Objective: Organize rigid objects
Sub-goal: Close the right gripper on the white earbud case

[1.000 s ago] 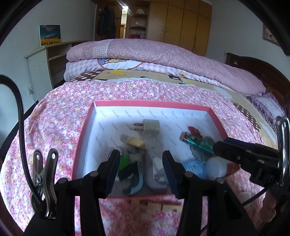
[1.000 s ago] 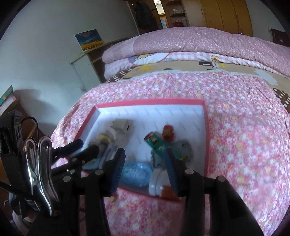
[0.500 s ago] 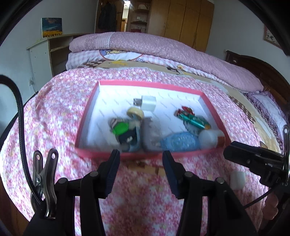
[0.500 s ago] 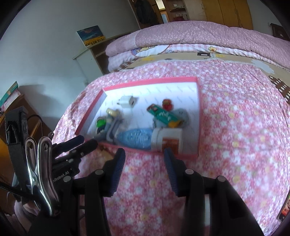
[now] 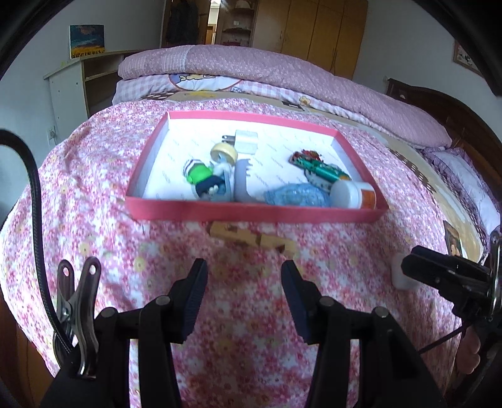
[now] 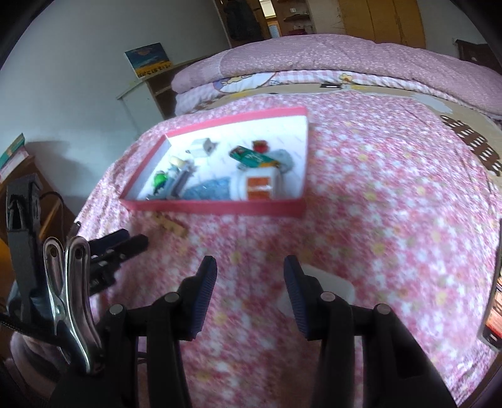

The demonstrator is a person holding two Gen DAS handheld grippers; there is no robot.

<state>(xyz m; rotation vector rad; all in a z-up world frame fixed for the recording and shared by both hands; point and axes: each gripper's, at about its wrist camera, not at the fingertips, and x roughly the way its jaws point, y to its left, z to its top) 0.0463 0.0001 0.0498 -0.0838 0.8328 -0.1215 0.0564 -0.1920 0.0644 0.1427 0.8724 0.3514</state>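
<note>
**Mei:** Bedroom, then. What covers the bed point(image 5: 94, 194)?

**Jon:** Pink floral spread, with a folded quilt point(image 5: 282, 75) piled at the far end and wooden wardrobes point(image 5: 313, 28) behind it.

**Mei:** And the things being sorted?

**Jon:** Most lie in a shallow pink-rimmed box point(image 5: 251, 214) set on the spread. Inside it I see a white plug adapter point(image 5: 246, 142) toward the back, a yellow-capped item point(image 5: 223, 153) just beside it, a green and navy toy figure point(image 5: 202, 177), a grey curved piece point(image 5: 241, 182), a blue textured bottle point(image 5: 296, 195) lying on its side, a white jar with an orange label point(image 5: 353, 195) touching that bottle, and a green packet point(image 5: 323, 169) with something red behind it.

**Mei:** Anything outside the box?

**Jon:** A tan wooden block point(image 5: 251, 238) lies on the spread just in front of the near rim. A white rectangular object point(image 6: 329, 285) lies nearer still, partly hidden behind the right claw's finger; I can't tell what it is.

**Mei:** The claws?

**Jon:** The left claw point(image 5: 244, 298) hovers over the spread in front of the box, fingers apart, nothing between them. The right claw point(image 6: 250, 293) is also spread wide and empty, above the spread near the white object. Each shows in the other's view, off to the side.

**Mei:** Sharp pictures?

**Jon:** The right wrist view is blurred in the foreground.
</note>
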